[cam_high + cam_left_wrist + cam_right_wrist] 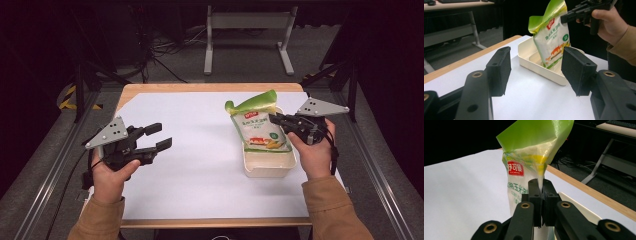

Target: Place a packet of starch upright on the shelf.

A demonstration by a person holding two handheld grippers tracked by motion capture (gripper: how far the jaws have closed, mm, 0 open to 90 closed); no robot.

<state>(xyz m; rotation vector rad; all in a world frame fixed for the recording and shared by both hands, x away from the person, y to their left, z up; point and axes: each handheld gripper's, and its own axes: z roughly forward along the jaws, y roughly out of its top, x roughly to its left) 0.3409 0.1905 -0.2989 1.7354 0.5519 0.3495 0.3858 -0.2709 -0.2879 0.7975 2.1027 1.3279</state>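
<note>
Forearms in tan sleeves come in over the near edge of the tabletop [200, 200], which is covered by a white sheet with wood showing along its near and far rims. Nearest on the left, the left gripper [159, 136] rests over bare white surface, its fingers [499, 67] spread with nothing between them; wide open room lies all around it and across the middle toward the tray. On the right, the right gripper [276, 120] has its fingers [535, 195] pressed together, pinching the side edge of the pouch [257, 127], just below its green top. This white and green pouch stands upright with its lower end inside the cream tray [267, 167], its top flap bent over. The tray sits near the right edge of the sheet, well apart from the left gripper. Beyond the far rim, the floor holds a grey metal stand [247, 35] and loose cables [165, 50].
</note>
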